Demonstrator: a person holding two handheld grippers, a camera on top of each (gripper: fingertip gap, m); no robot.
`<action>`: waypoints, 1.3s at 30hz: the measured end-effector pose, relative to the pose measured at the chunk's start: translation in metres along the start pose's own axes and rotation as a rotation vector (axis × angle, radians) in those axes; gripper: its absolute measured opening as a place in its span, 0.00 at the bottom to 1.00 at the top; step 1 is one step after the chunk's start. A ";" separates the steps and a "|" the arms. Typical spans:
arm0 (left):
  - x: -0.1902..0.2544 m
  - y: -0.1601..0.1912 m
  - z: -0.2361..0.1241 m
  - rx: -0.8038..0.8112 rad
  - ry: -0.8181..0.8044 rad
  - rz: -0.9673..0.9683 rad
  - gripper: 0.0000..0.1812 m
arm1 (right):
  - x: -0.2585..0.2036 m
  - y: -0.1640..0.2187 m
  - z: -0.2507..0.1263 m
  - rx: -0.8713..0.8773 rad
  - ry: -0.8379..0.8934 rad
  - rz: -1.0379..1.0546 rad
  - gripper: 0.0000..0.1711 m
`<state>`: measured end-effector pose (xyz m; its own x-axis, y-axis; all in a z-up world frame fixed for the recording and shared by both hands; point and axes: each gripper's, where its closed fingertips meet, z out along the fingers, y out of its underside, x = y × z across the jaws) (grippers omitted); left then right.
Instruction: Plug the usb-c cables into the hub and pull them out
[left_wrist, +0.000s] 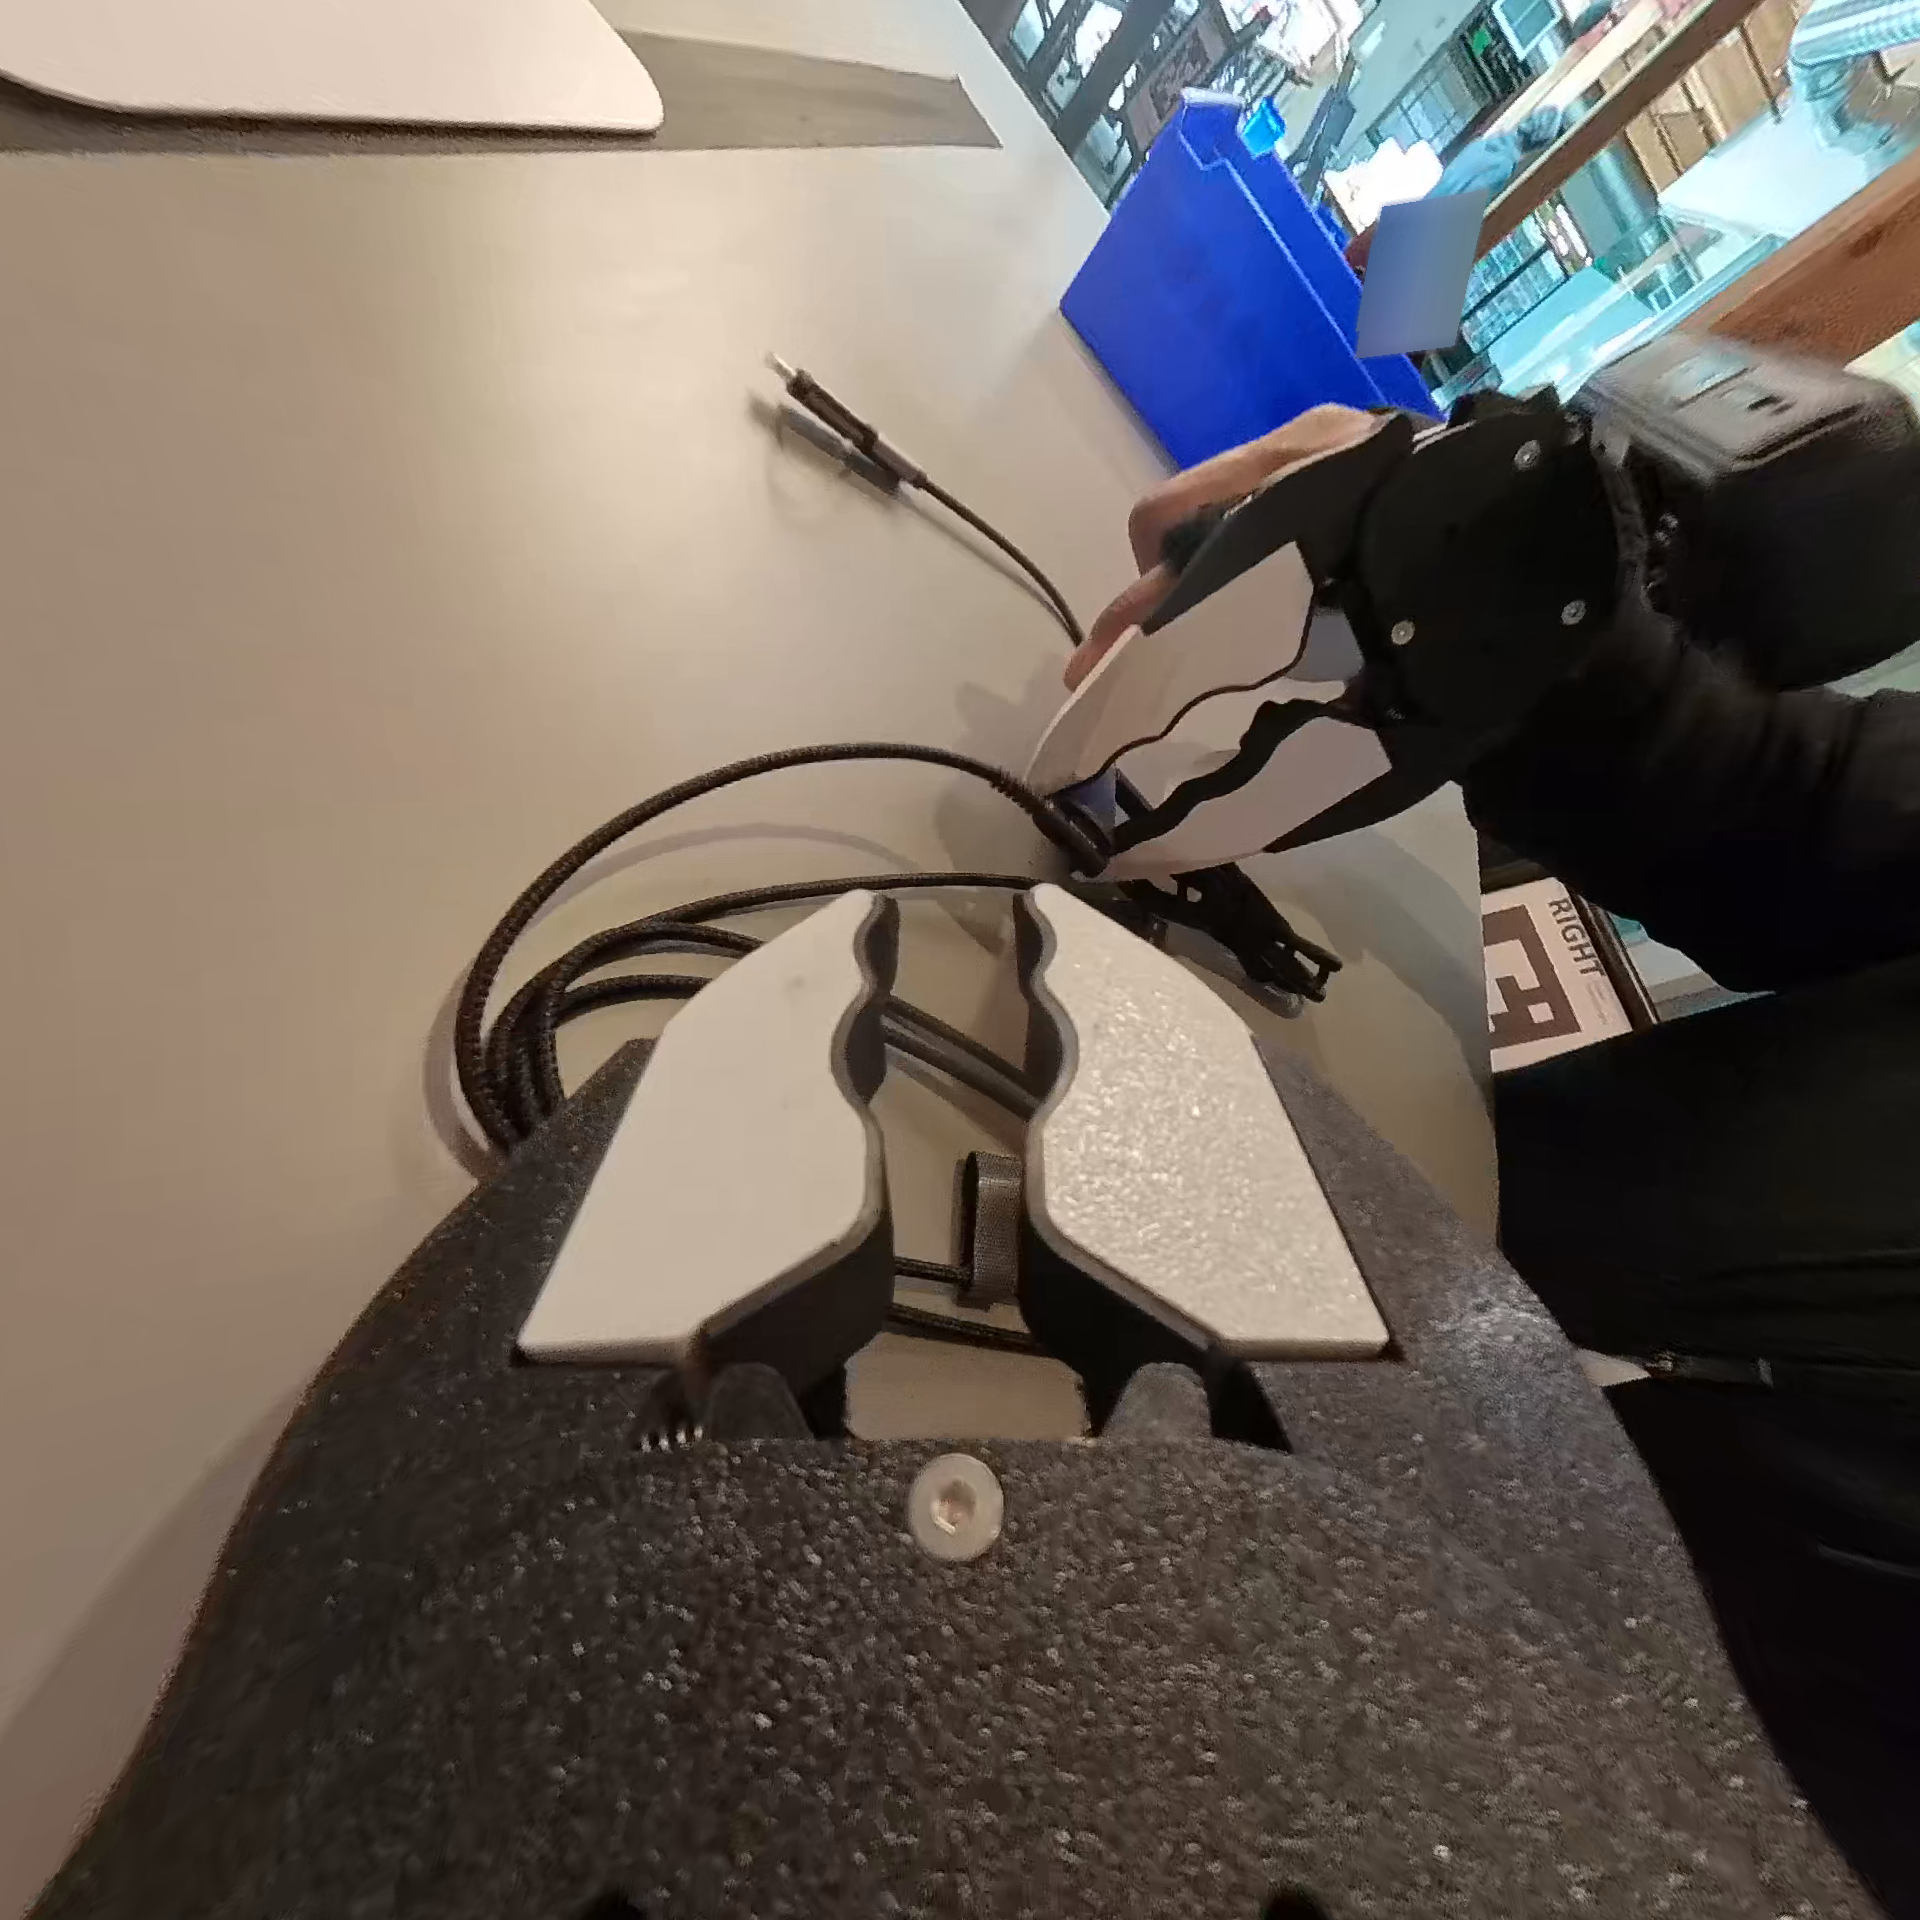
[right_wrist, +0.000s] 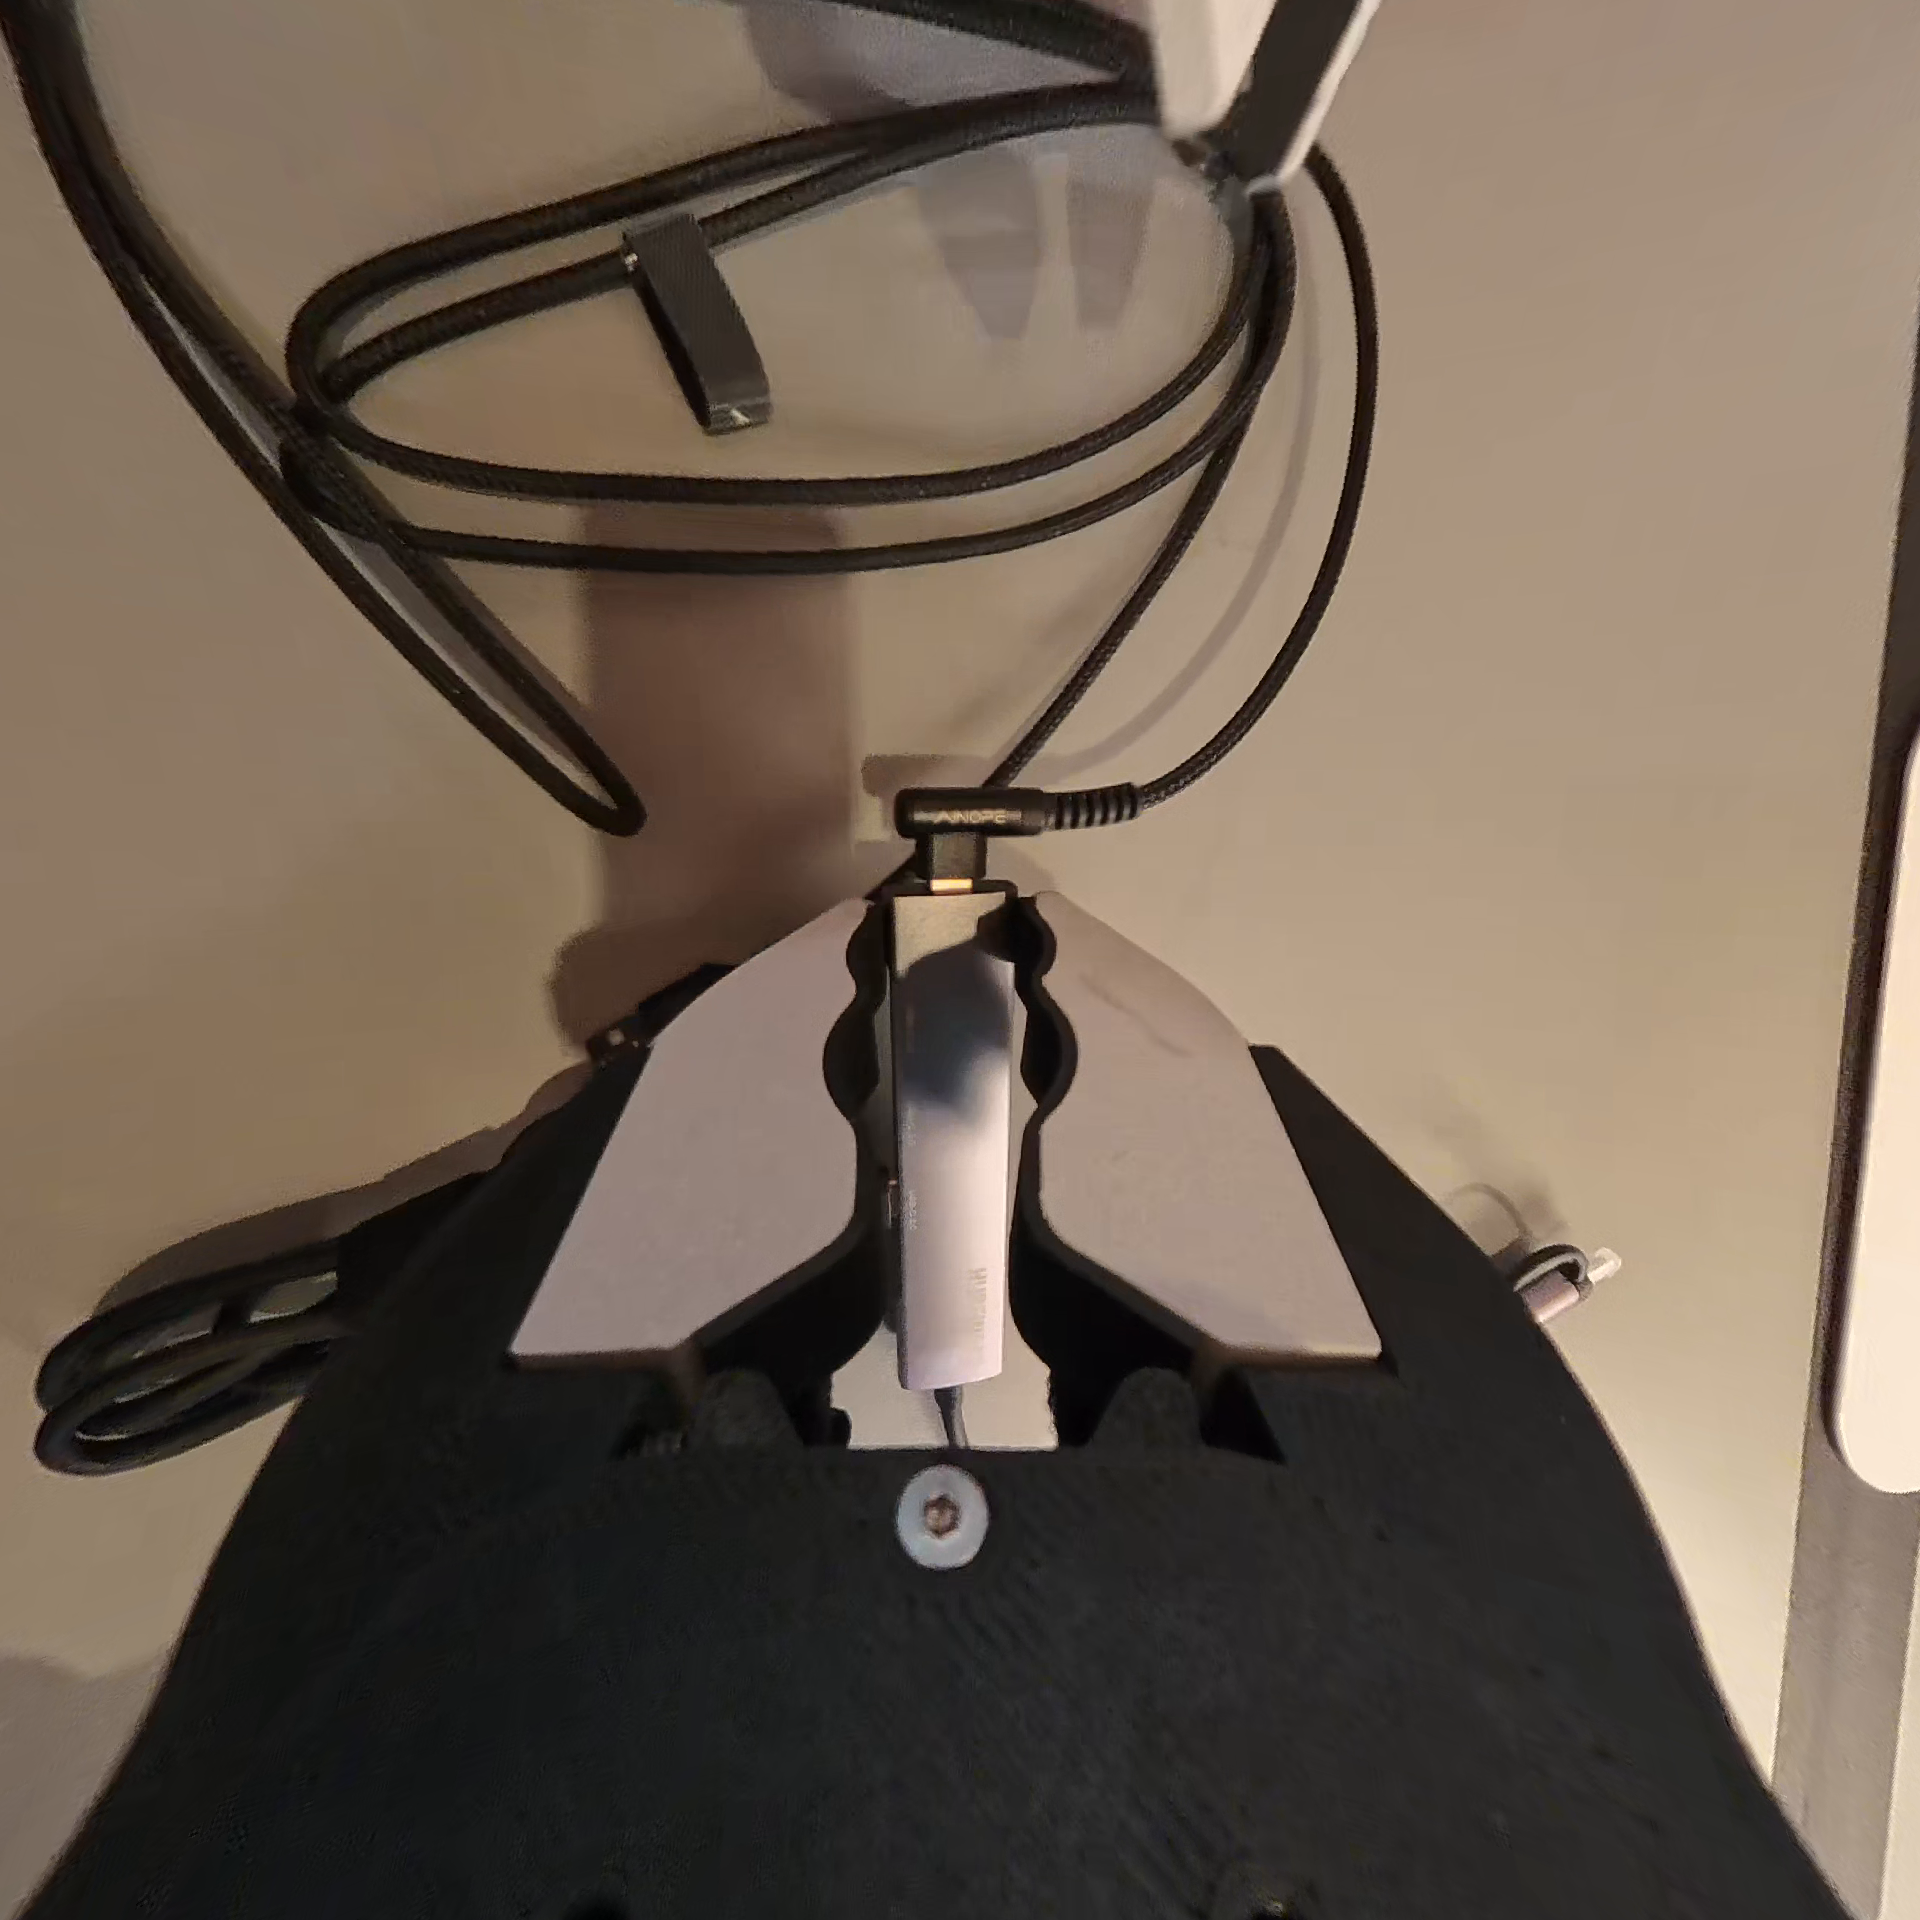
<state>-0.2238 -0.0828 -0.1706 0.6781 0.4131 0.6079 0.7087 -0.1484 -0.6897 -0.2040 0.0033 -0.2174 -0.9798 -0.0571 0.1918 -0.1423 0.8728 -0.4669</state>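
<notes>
Right wrist view: your right tongs (right_wrist: 948, 914) are pinching the hub (right_wrist: 945, 1143), a slim grey bar that lies lengthwise between the two fingers at frame centre. At the hub's far end, just past the fingertips, an angled black plug (right_wrist: 971, 821) sits in the port, its braided cable (right_wrist: 1195, 644) running up and looping across the upper half of the frame over the bench (right_wrist: 260, 935). A loose grey strap (right_wrist: 696, 332) hangs on the coil at upper left.

Left wrist view: your left tongs (left_wrist: 951, 920) are spread, with nothing between the fingers, held low over the cable coil (left_wrist: 540, 987) at centre left. Your right hand (left_wrist: 1226, 520) reaches in from the right edge, the tongs tilted down to the bench. A second cable end (left_wrist: 842, 426) lies apart at upper centre, with a blue bin (left_wrist: 1195, 301) beyond it.
</notes>
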 end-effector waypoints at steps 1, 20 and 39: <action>-0.001 -0.002 -0.004 0.022 -0.003 0.009 0.12 | -0.001 -0.001 0.002 -0.008 0.000 0.002 0.14; -0.010 -0.016 -0.038 0.376 -0.084 0.129 0.12 | -0.014 -0.015 0.030 -0.183 -0.077 0.321 0.27; -0.001 -0.011 -0.054 0.448 -0.043 0.124 0.12 | -0.027 -0.016 0.004 -0.190 -0.097 0.347 0.28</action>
<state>-0.2216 -0.1301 -0.1418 0.7370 0.4553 0.4996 0.4625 0.1994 -0.8639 -0.1754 -0.0107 -0.2185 -0.9750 0.2191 -0.0359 0.2189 0.9216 -0.3204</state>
